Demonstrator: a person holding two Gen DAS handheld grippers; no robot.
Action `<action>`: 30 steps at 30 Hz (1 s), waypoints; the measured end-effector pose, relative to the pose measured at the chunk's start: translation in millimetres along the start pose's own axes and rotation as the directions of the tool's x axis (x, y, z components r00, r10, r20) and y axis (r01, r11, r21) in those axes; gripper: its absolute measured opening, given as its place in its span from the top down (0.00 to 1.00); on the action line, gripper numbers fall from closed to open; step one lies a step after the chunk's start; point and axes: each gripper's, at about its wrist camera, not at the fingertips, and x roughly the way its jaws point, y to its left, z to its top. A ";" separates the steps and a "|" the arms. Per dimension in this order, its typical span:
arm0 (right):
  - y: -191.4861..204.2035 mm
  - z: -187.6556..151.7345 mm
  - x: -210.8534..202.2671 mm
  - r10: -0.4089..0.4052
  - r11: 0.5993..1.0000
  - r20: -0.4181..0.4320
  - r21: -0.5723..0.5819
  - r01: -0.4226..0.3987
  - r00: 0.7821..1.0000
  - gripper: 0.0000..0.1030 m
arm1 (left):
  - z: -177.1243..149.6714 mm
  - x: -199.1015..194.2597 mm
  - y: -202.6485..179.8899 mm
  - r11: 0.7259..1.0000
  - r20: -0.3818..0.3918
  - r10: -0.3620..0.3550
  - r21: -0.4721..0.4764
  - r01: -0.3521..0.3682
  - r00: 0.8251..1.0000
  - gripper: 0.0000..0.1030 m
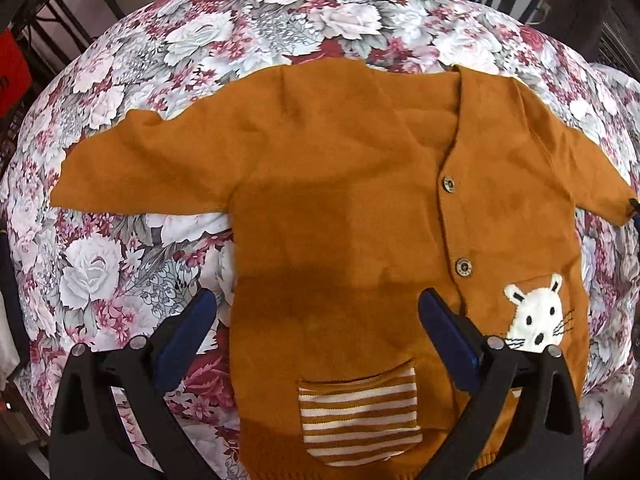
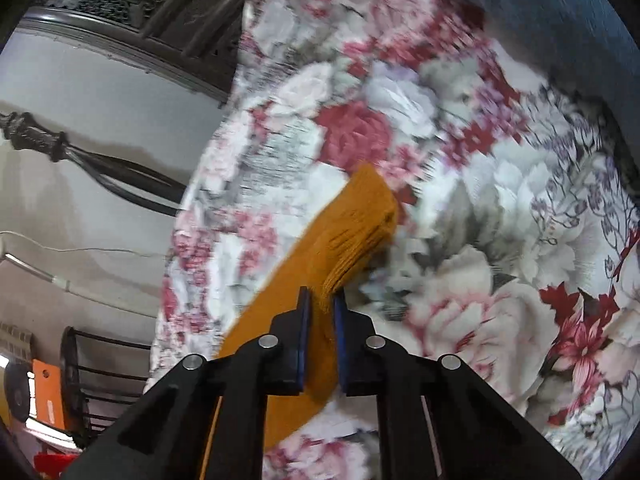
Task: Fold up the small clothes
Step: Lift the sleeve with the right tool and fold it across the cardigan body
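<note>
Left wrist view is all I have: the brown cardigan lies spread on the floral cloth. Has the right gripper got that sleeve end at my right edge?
Observer: Yes. The right gripper is shut on the sleeve cuff, ribbing bunched between its pads.
Operator: Is the cuff lifted off the floral cloth?
Observer: Cannot tell; that picture is blurred.
Operator: Anything beyond the cloth there?
Observer: A grey floor and a dark carved furniture edge.
</note>
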 end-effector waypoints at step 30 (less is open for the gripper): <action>-36.0 -21.4 -8.7 0.001 0.979 -0.062 0.206 0.012 0.998 0.57 | 23.6 -15.7 -17.8 0.999 0.055 0.003 0.045 -0.006 0.998 0.04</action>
